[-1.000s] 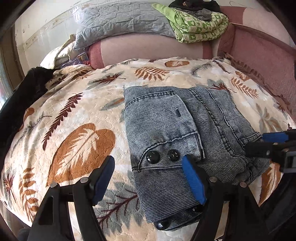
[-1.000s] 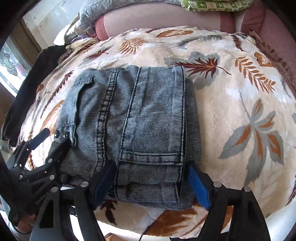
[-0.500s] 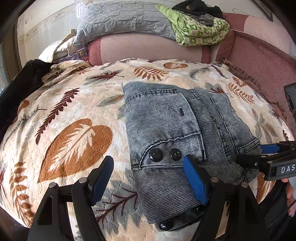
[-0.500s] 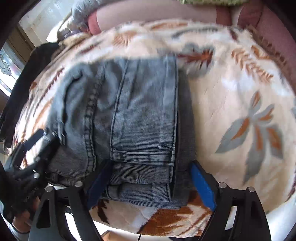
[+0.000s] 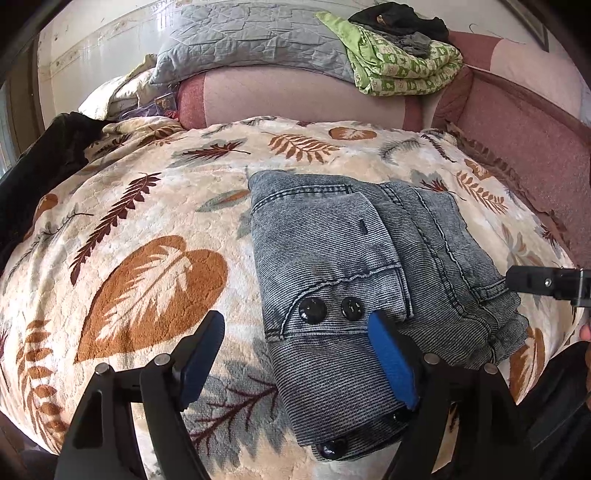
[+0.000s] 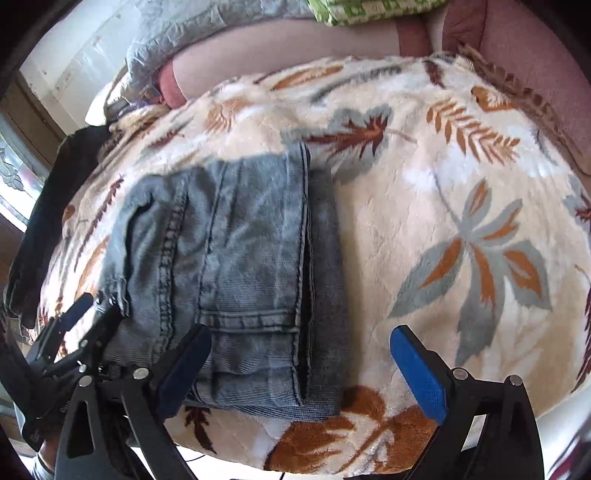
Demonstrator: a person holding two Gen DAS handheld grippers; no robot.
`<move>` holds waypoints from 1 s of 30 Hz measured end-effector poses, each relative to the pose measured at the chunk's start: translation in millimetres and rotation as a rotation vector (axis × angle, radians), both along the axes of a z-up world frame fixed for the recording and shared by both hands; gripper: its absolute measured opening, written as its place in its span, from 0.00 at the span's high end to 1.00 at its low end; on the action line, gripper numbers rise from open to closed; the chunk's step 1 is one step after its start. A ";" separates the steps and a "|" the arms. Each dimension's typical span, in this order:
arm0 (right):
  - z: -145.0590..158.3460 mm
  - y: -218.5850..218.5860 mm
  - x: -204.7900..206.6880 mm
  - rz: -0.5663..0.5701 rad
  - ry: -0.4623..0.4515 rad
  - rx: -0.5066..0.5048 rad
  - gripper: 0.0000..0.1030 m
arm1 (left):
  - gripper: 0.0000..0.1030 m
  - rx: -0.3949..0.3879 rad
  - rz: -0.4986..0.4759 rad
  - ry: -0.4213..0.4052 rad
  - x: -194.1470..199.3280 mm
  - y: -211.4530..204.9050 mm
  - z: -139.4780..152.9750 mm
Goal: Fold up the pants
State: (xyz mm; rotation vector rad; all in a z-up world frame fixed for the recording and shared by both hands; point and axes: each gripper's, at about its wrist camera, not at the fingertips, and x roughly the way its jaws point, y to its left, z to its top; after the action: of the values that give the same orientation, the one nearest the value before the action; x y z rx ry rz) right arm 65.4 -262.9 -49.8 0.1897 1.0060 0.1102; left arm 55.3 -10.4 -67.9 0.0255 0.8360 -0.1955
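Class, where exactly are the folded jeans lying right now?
In both wrist views the jeans lie on the leaf-print blanket near its front edge, just ahead of both open grippers.

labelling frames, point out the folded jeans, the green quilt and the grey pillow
folded jeans [image 5: 325,236], left wrist view, top denim layer
green quilt [image 5: 402,66], left wrist view, patterned folded face
grey pillow [image 5: 251,40], left wrist view, quilted front

A leaf-print blanket [image 5: 155,236] covers the bed. At twelve o'clock a grey quilt [image 5: 251,40] lies on the pink headboard [image 5: 280,96]; at one o'clock, a green quilt [image 5: 402,66] with dark clothes [image 5: 399,18] on top. A black garment [image 5: 40,173] hangs at nine o'clock.
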 end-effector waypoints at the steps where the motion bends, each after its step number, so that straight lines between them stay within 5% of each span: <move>1: -2.3 2.3 2.6 0.012 0.004 -0.012 0.03 | 0.22 0.001 0.001 -0.002 0.0 -0.5 -0.9; 3: -36.5 9.4 13.4 0.052 0.147 -0.092 0.03 | 0.21 0.005 -0.009 0.002 1.0 -1.6 -1.6; 4: -45.8 7.3 10.0 0.047 0.140 -0.079 0.01 | 0.21 0.012 -0.007 0.004 0.9 -1.9 -1.0; 11: 10.9 -2.2 16.1 0.028 0.036 -0.002 0.01 | 0.22 0.005 0.034 -0.103 -9.2 6.9 32.2; 16: 47.2 0.4 69.1 0.108 0.005 0.330 0.01 | 0.22 0.060 -0.003 -0.002 6.8 -5.5 9.6; 20: 31.1 18.0 122.4 0.146 0.089 0.596 0.01 | 0.21 0.033 0.006 -0.015 2.9 -2.0 1.9; 24: -38.9 22.8 147.5 0.019 0.263 0.459 0.03 | 0.21 0.002 -0.006 -0.008 4.2 -0.2 -1.3; 30: -1.6 25.9 97.3 0.036 0.150 0.411 0.03 | 0.21 -0.028 -0.002 -0.008 4.0 4.4 -1.7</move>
State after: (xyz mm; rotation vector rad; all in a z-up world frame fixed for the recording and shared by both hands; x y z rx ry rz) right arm 162.7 -237.0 -51.4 0.5613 1.1294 0.3402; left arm 59.3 -5.9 -69.6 0.0010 0.8256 -0.2087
